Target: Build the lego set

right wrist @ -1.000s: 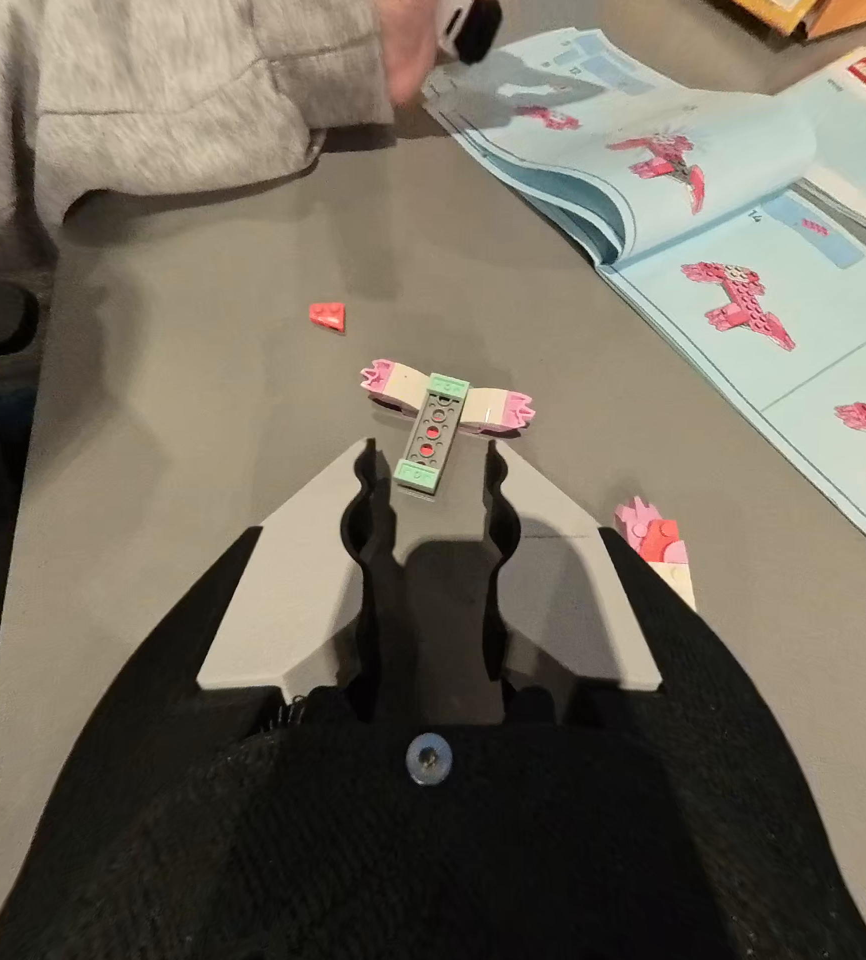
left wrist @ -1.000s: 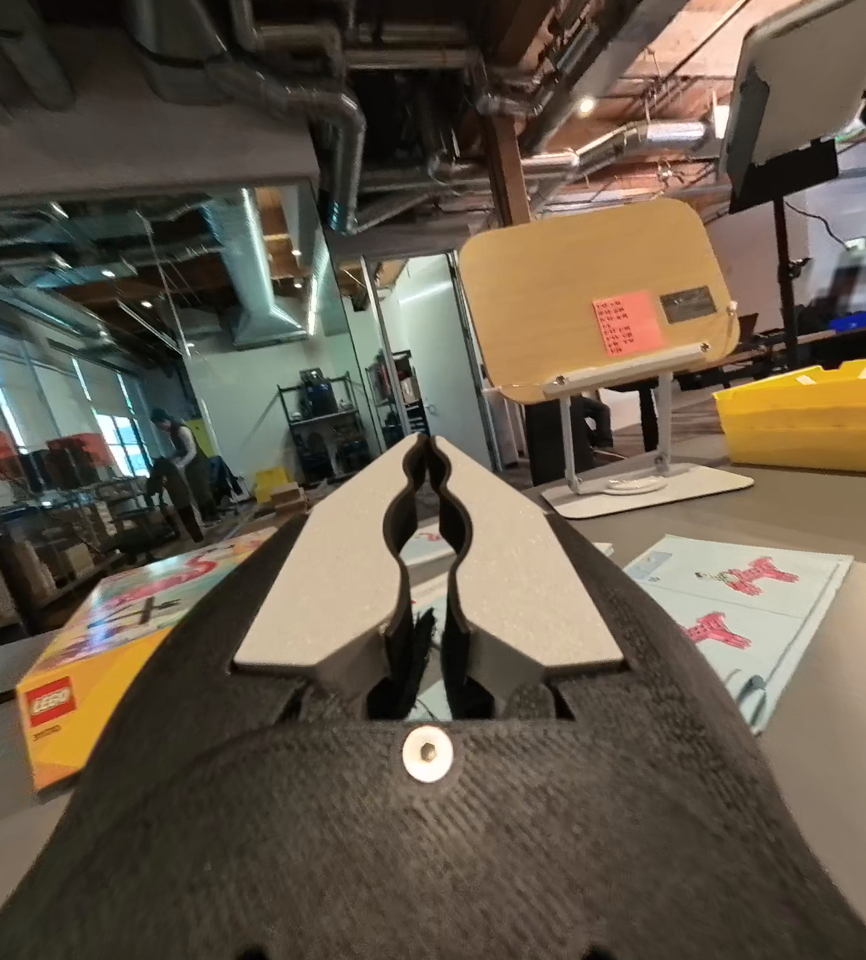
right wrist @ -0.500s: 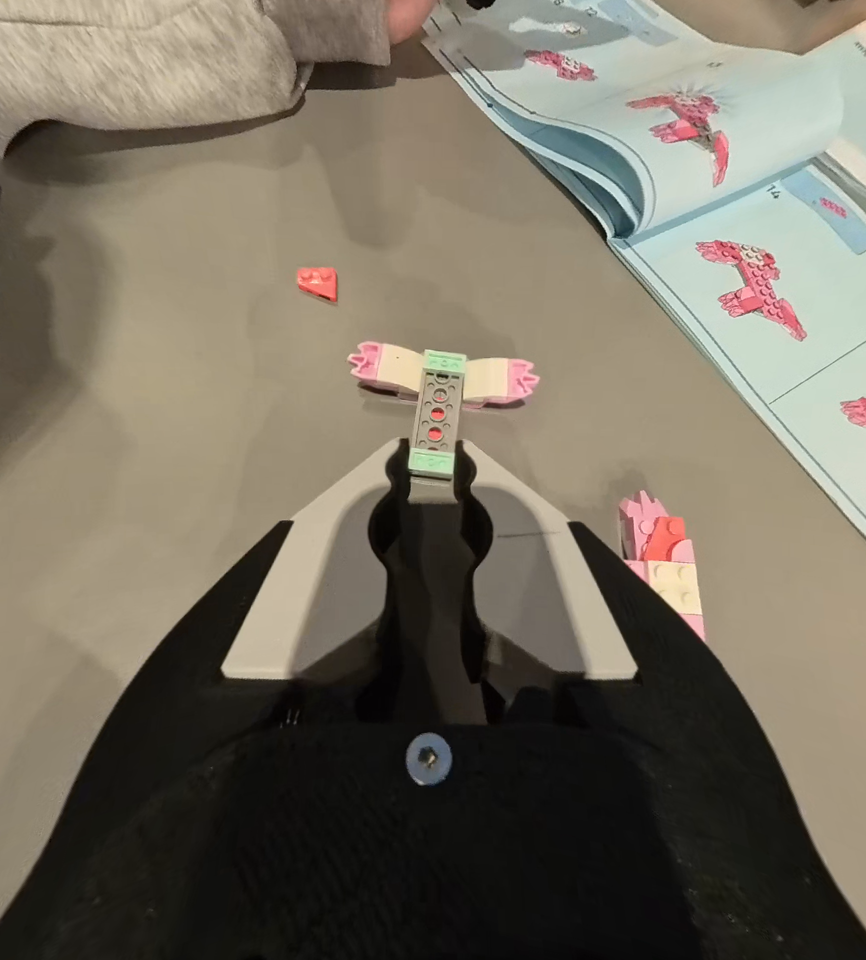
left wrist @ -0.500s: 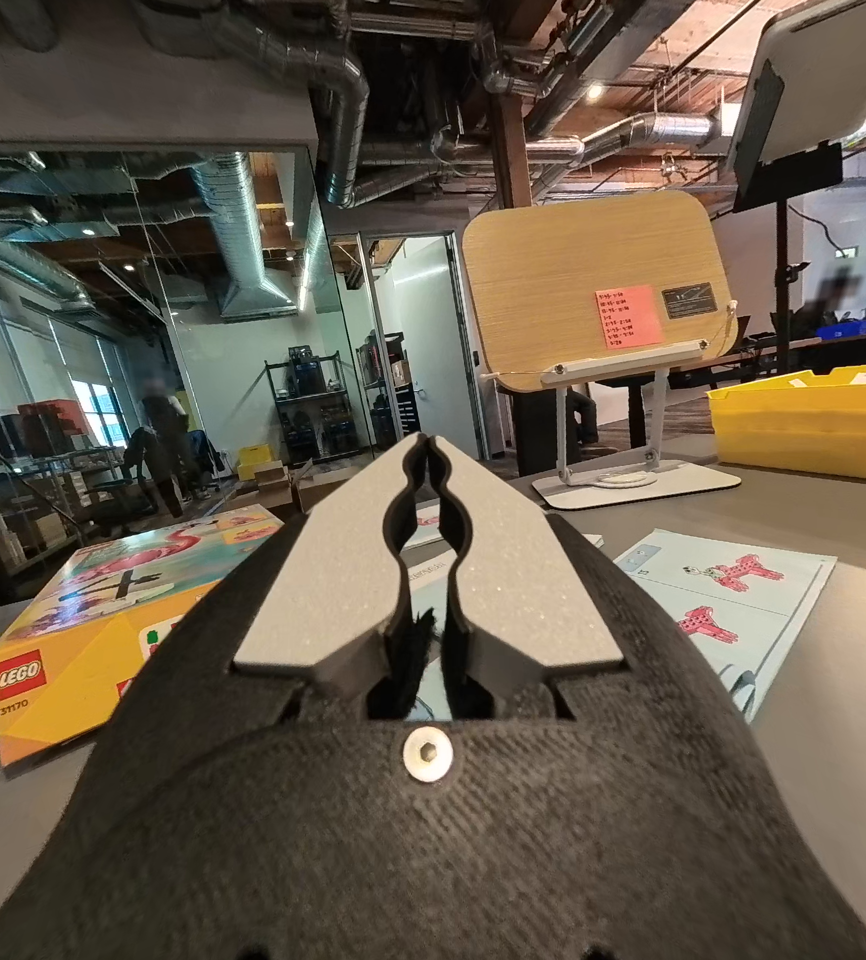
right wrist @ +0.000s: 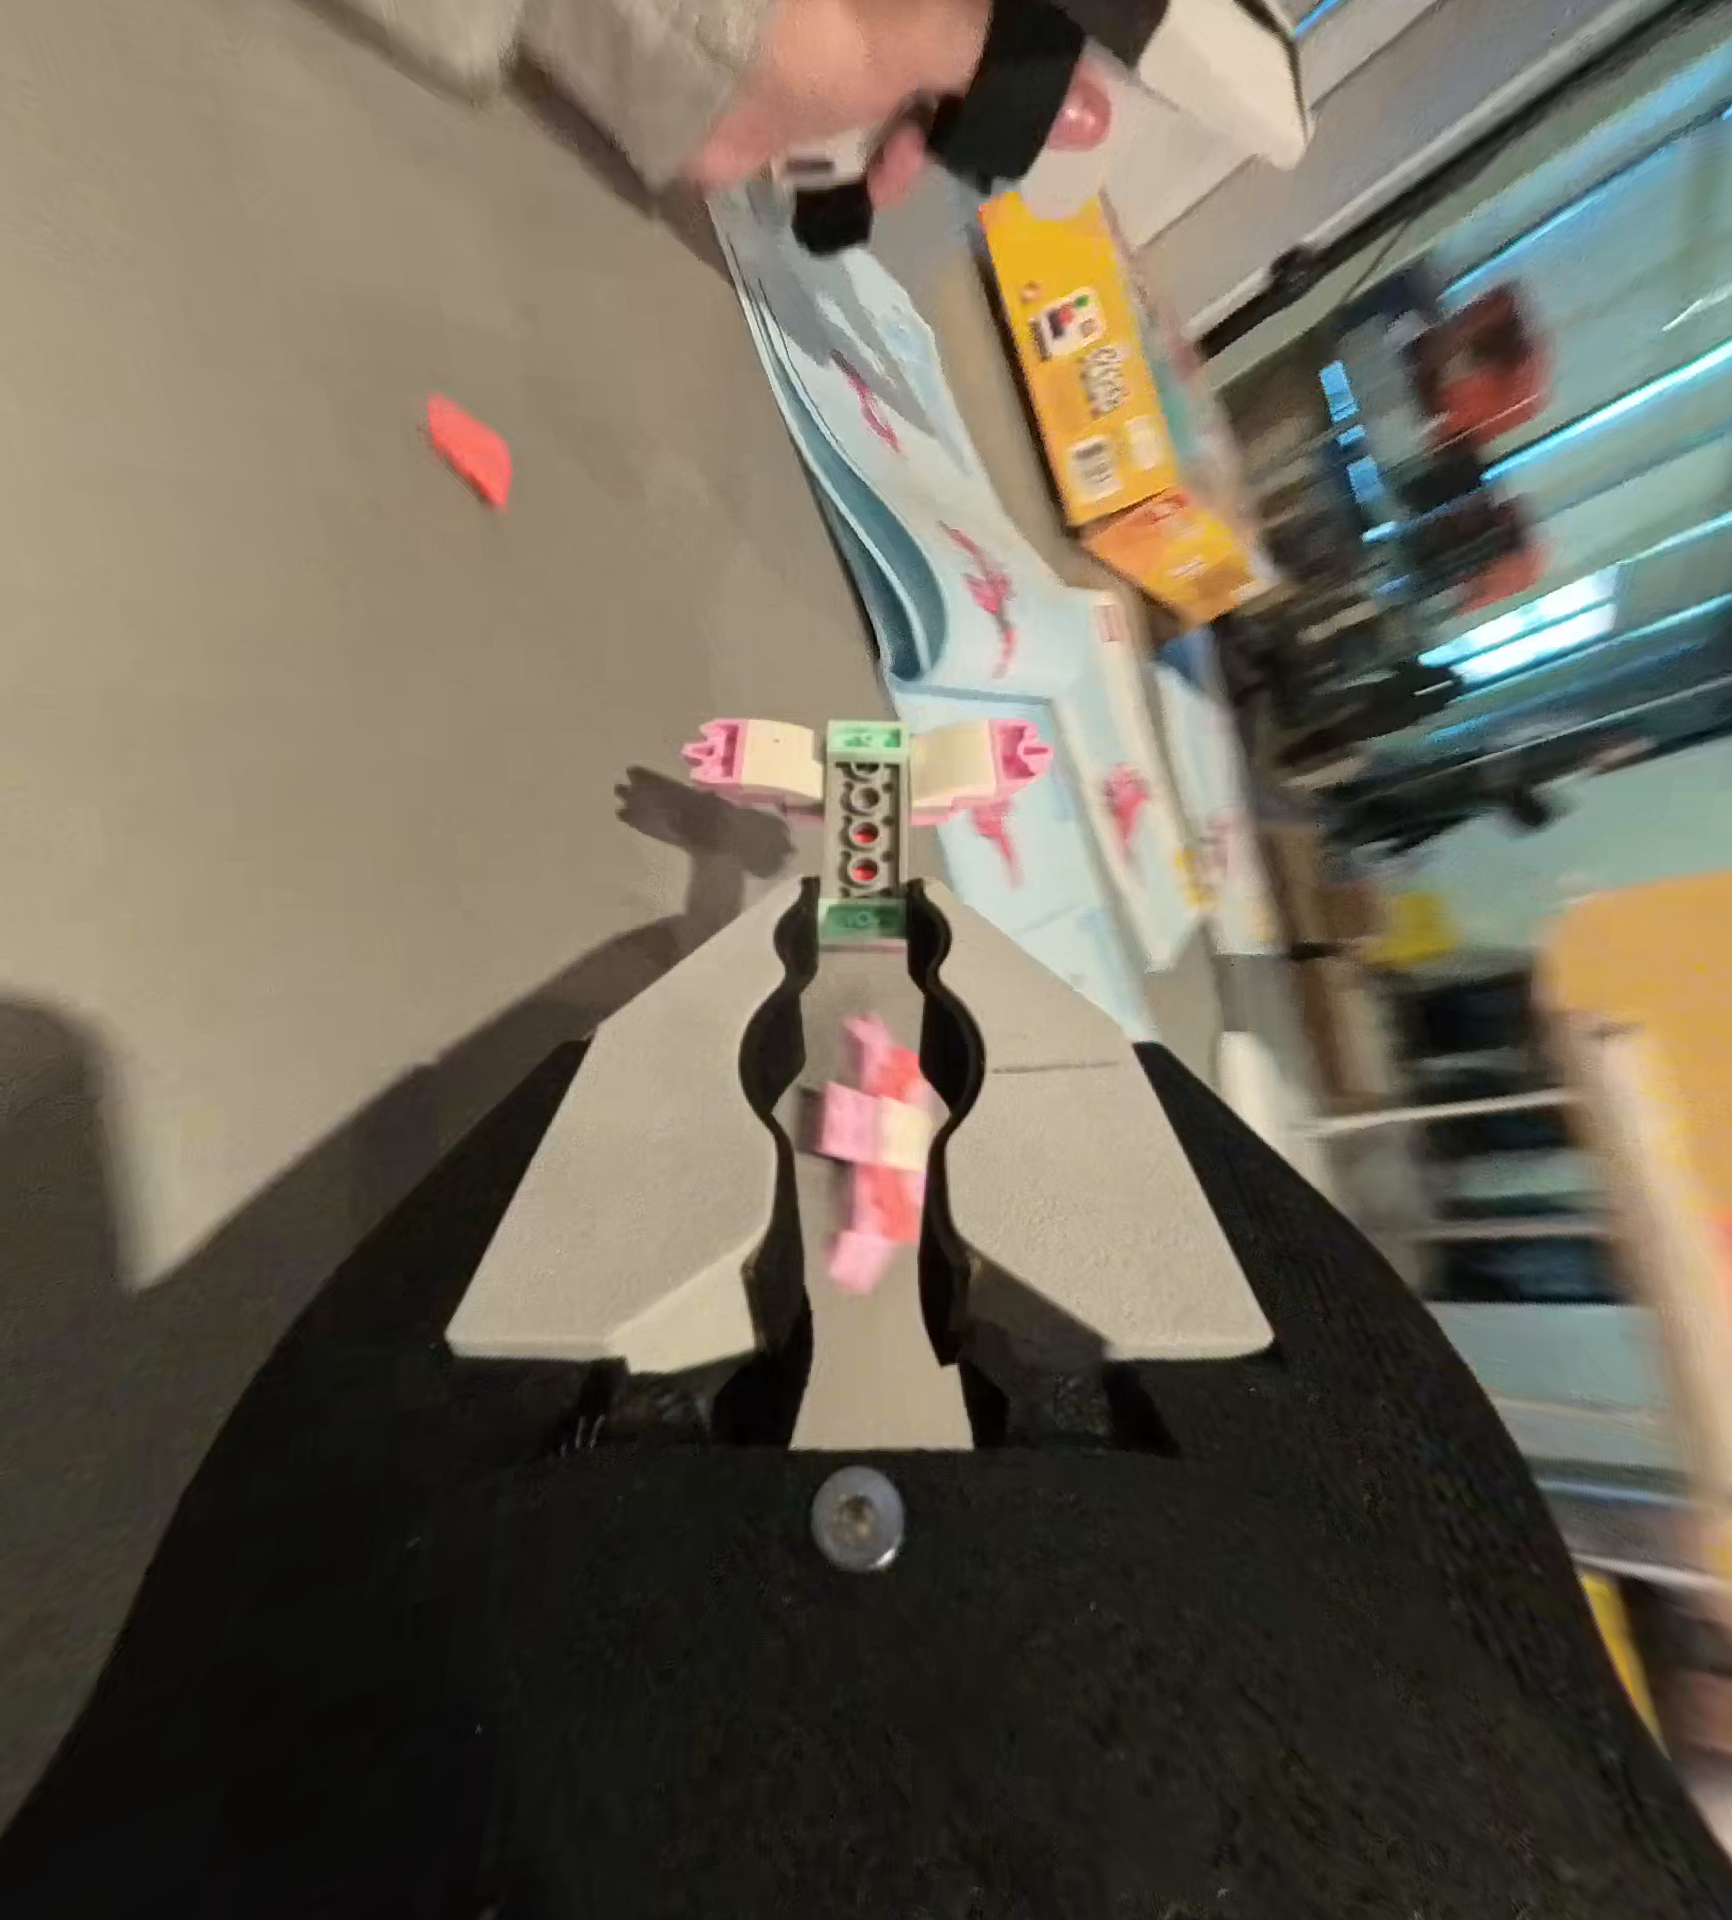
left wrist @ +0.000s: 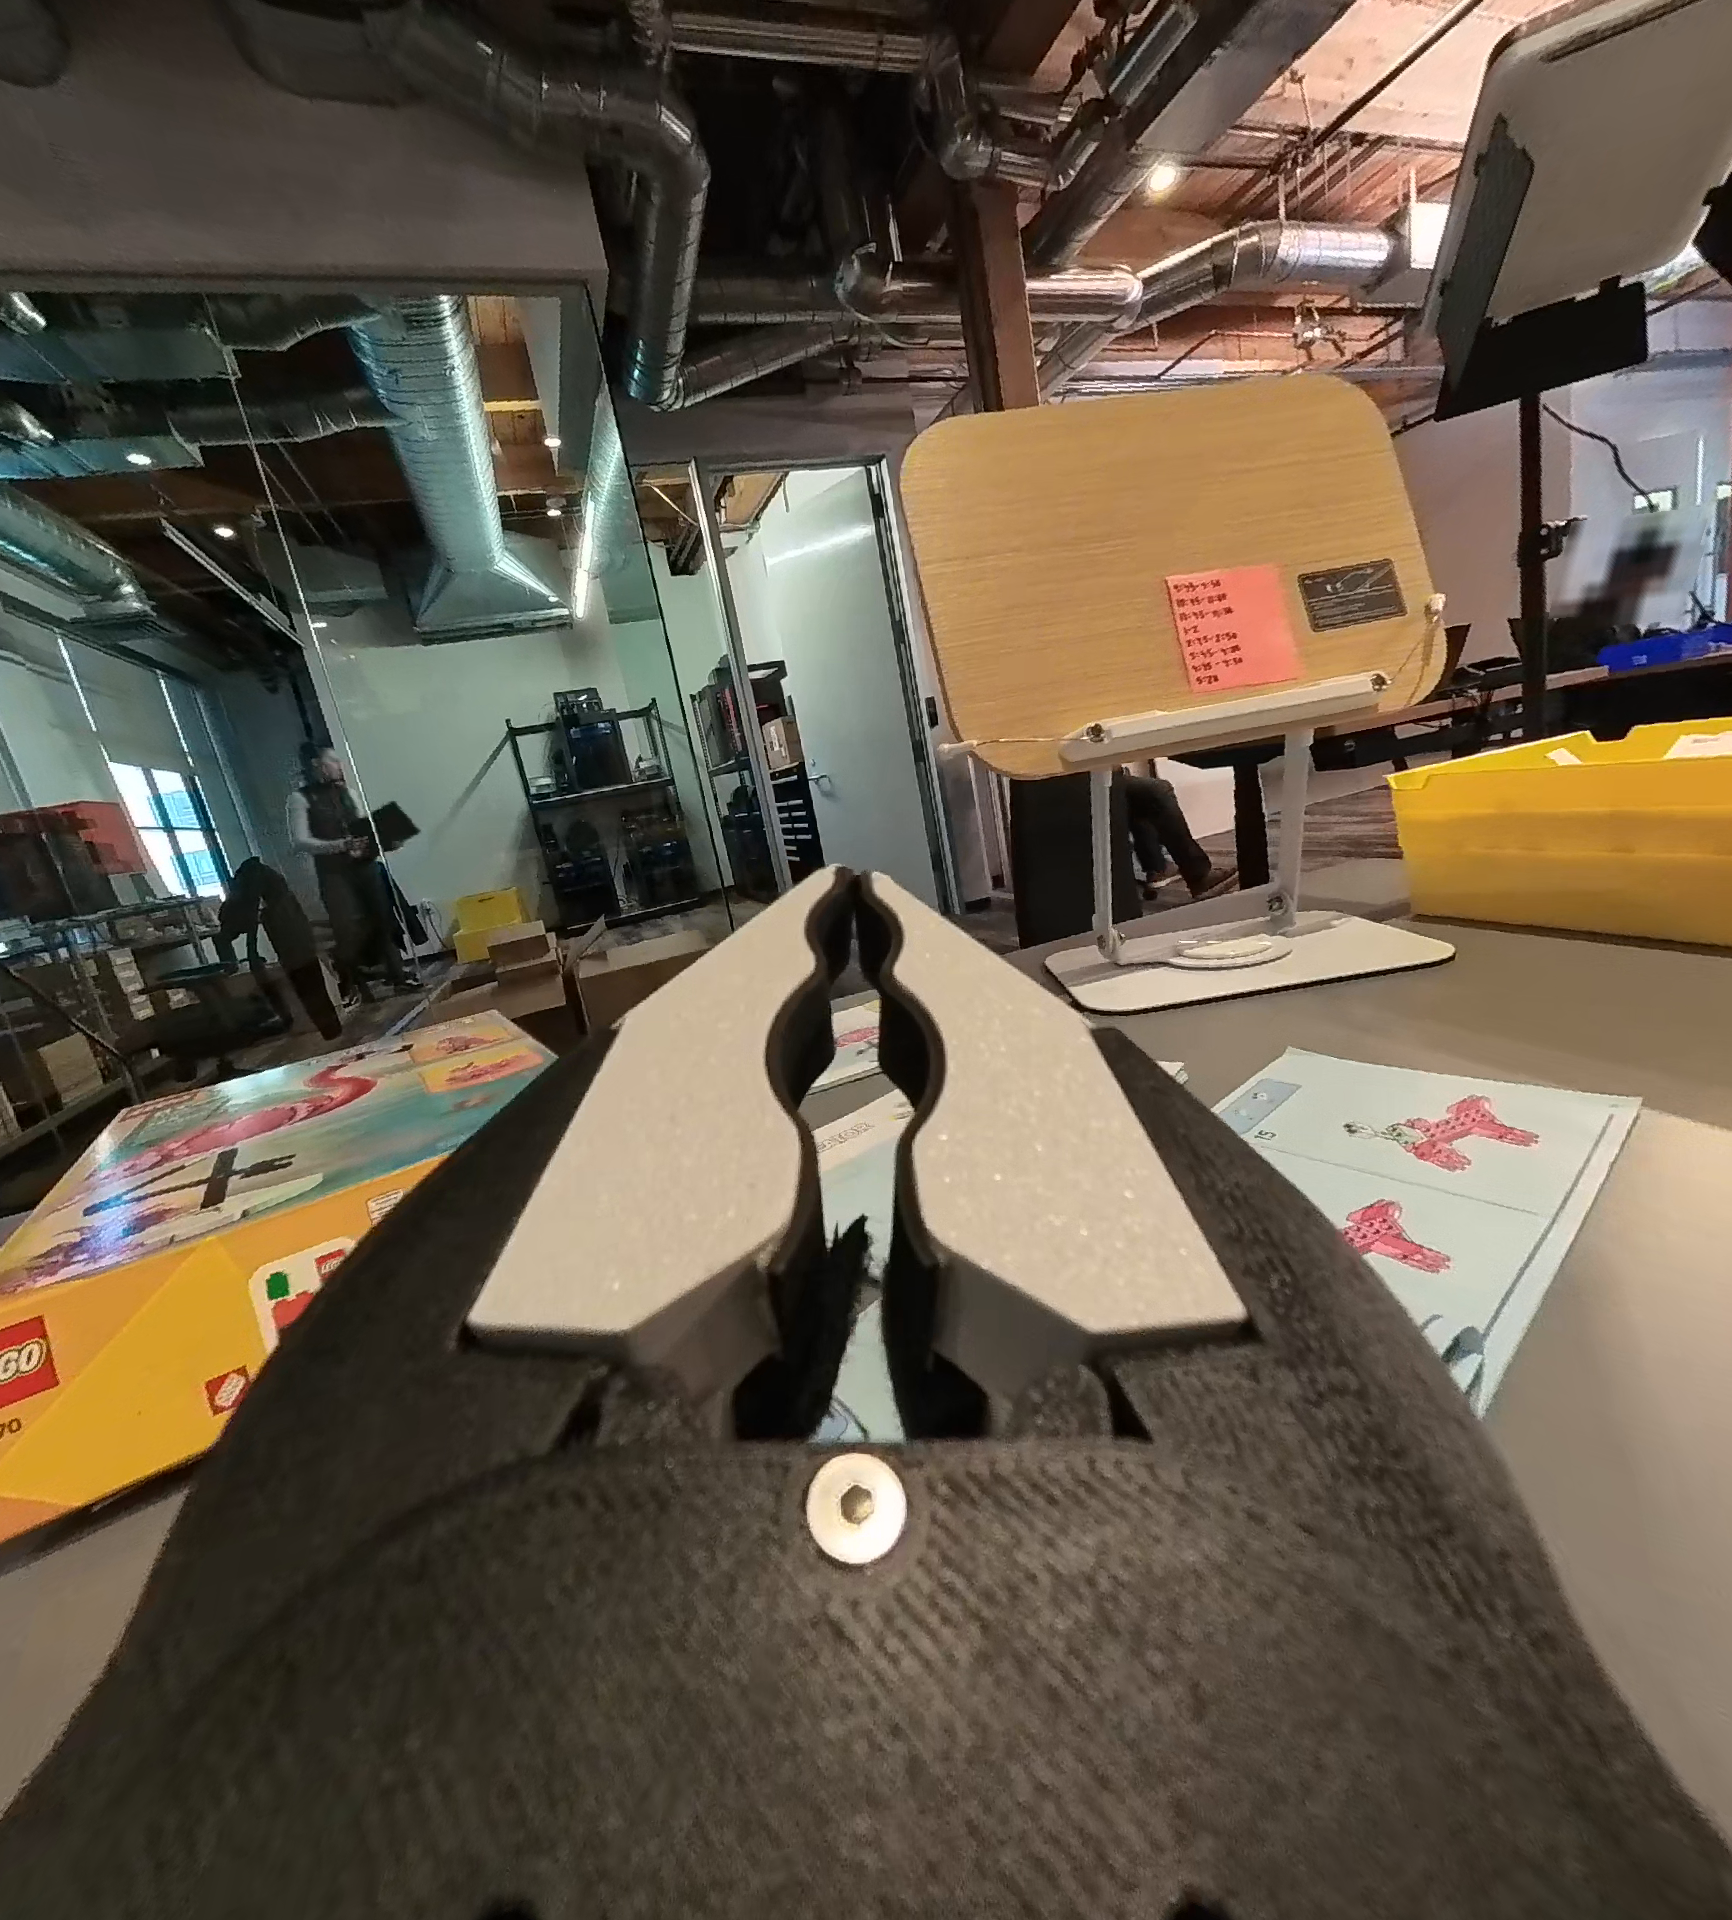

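Observation:
My right gripper is shut on the near end of a small lego assembly: a grey plate with green ends and two white-and-pink wing pieces across its far end. It holds the assembly lifted and rolled above the grey table. A pink, red and white lego cluster lies on the table below, seen between the jaws. A loose red piece lies farther off. My left gripper is shut and empty above the open instruction booklet.
The lego box lies at the left of the left wrist view. A wooden book stand and a yellow bin stand at the back. A hand on the other gripper's handle and the booklet show in the blurred right wrist view. The grippers' ends are close to 25 cm from one another.
My right gripper closed on the assembly's grey plate, then lifted and rolled it off the table; the view is now tilted and blurred. The left gripper shifted slightly and stays shut.

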